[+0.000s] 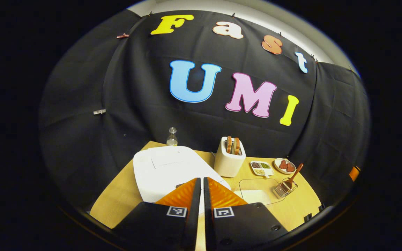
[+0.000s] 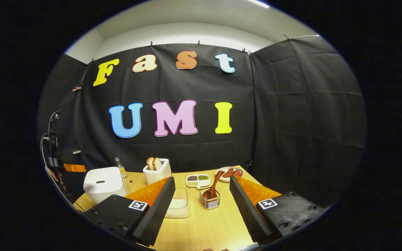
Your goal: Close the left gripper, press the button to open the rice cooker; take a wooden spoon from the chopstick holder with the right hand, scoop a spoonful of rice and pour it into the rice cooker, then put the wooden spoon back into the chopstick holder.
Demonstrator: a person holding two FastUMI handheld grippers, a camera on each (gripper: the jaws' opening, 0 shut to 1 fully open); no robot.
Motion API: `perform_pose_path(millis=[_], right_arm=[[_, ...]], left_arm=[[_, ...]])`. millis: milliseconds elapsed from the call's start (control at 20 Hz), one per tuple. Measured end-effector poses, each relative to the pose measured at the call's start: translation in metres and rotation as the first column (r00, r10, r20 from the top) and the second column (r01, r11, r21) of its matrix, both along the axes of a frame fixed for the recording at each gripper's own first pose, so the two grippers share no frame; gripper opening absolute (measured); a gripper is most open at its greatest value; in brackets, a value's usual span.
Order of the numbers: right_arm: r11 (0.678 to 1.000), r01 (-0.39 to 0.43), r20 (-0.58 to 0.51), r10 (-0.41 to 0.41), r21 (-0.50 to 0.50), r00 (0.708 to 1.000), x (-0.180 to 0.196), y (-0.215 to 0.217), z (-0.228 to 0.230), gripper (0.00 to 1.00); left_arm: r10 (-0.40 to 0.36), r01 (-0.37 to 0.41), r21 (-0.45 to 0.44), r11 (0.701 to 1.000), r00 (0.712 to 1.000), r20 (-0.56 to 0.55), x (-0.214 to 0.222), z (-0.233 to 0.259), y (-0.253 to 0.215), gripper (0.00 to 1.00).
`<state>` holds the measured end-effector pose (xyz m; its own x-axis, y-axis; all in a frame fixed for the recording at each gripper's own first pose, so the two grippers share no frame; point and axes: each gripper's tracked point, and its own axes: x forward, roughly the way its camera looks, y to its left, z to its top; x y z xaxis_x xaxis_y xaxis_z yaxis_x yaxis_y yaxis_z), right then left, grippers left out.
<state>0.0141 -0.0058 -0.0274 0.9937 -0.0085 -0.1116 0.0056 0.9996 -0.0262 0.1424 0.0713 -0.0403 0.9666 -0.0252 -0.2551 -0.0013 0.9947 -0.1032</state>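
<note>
Left tool closed above rice cooker.

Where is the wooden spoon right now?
The wooden spoon stands tilted in the wire holder on the table, just ahead between the right gripper's open fingers, with the divided dish behind it.

White rice cooker sat lid-down at the table's left. Wooden spoon leaned tilted, bowl down, in the clear chopstick holder. Clear container of rice lay just left of holder.
</note>
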Motion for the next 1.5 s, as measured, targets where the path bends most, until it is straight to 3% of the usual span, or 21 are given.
perform_pose_path(millis=[200, 550, 800, 1300, 1500], right_arm=[[1.0, 0.013, -0.034, -0.013, -0.004, 0.999, -0.003, 0.0, -0.011, 0.98], [0.999, 0.036, -0.067, -0.036, -0.01, 0.997, -0.013, 0.003, -0.024, 0.98], [0.999, 0.047, -0.102, -0.046, 0.006, 0.994, -0.018, 0.008, -0.039, 0.98], [0.999, 0.032, -0.131, -0.029, 0.017, 0.991, -0.019, 0.02, -0.055, 0.98], [1.0, 0.015, -0.107, -0.012, 0.022, 0.994, -0.01, 0.023, -0.046, 0.98]], left_arm=[[0.001, -0.003, -0.051, 0.999, 0.999, -0.044, 0.024, -0.018, 0.007, 0.07], [0.011, -0.021, -0.068, 0.997, 0.991, -0.135, 0.069, -0.058, 0.025, 0.07], [0.012, -0.027, -0.075, 0.997, 0.981, -0.196, 0.075, -0.084, 0.029, 0.07], [0.017, -0.03, -0.064, 0.998, 0.98, -0.2, 0.078, -0.086, 0.026, 0.08], [0.051, -0.052, -0.013, 0.999, 0.996, -0.07, 0.071, -0.039, 0.029, 0.08]])
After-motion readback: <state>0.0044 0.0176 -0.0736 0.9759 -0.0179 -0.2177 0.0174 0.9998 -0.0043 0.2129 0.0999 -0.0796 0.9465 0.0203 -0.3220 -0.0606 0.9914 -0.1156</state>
